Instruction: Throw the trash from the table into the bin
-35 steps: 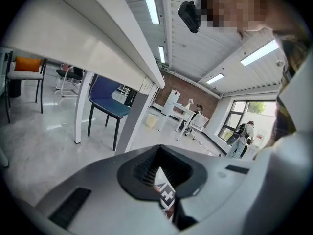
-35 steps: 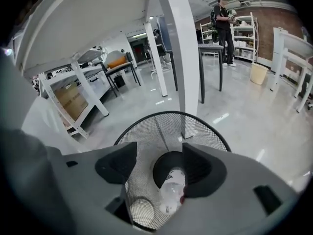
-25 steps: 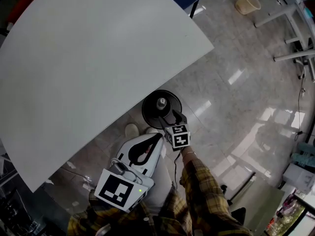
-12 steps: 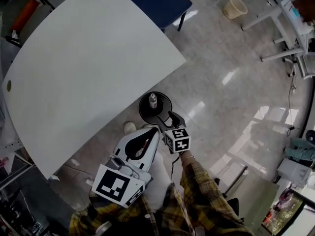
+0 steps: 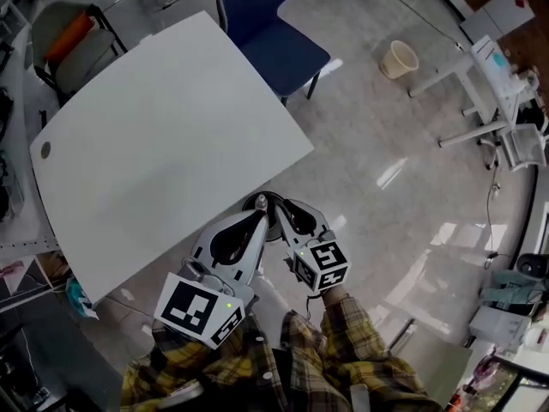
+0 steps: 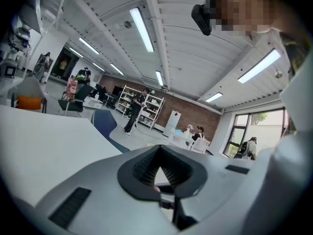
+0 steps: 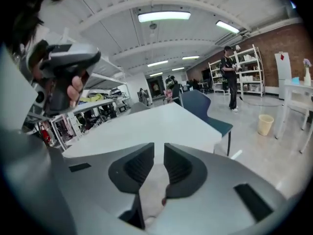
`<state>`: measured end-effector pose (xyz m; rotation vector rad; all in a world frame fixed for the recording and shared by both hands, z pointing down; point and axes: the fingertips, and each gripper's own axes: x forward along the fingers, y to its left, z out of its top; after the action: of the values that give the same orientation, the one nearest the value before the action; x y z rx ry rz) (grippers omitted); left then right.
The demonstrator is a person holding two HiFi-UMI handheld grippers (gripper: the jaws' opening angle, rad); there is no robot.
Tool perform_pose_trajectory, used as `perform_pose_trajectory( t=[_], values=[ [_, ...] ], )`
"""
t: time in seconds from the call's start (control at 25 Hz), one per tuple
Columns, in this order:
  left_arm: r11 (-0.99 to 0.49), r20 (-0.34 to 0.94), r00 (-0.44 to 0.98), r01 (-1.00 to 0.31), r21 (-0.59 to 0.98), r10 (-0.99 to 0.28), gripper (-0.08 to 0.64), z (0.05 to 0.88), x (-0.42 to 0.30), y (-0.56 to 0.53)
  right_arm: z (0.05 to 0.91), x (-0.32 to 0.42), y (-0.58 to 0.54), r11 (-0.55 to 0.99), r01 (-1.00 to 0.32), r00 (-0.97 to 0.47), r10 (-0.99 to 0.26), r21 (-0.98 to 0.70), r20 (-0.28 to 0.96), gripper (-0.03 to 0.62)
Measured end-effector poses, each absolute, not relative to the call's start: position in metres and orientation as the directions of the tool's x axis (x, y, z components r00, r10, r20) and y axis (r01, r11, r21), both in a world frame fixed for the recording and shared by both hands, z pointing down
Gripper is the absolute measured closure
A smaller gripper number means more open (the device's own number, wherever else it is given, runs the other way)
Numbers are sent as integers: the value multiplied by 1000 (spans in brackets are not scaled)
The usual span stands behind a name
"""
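2 tools hover off the tabletop [image 5: 171,144] edge: the left hand-held gripper [image 5: 258,218] has its jaws tip to tip on nothing, the right hand-held gripper [image 5: 278,208] has just been closing to a slim empty gap, and the black bin [image 5: 260,199] peeks out just beneath both tips.

The person wears a shirt of yellow-and-dark plaid, its sleeves [image 5: 360,342] reaching the wrists. The left gripper [image 5: 263,217] and right gripper [image 5: 277,207] have pale grey shells, black ribbed pads [image 7: 139,166] and a black-and-white marker cube [image 5: 199,313] each; a small green light [image 5: 227,305] glows on the left. The right gripper's jaws have just been closing, nothing between them
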<state>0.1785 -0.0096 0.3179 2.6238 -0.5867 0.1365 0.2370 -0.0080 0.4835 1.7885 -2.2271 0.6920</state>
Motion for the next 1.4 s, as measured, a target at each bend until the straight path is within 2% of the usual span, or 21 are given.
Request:
perform_pose_trajectory(
  t=[0.28,0.6,0.76,1.0,1.4],
  values=[
    [-781,144,855,-515,354,-498,552,266,141,-28,341,193,-47,323,-927,-364,-899,-192,244,569],
    [-656,114,717,-681,325,-688,552,232,59,-51,253,107,-68,507,-851,-523,-839,-136,151,594],
    [-571,111,623,-763,301,-774,552,221,12,-59,229,65,-78,597,-792,-610,-782,-127,125,594],
    [-501,92,543,-817,284,-834,552,213,-56,-64,201,-3,-89,673,-734,-679,-732,-95,63,594],
    [-454,64,485,-851,266,-872,552,208,-117,-64,202,-72,-88,746,-662,-750,-658,-77,73,594]
  ],
)
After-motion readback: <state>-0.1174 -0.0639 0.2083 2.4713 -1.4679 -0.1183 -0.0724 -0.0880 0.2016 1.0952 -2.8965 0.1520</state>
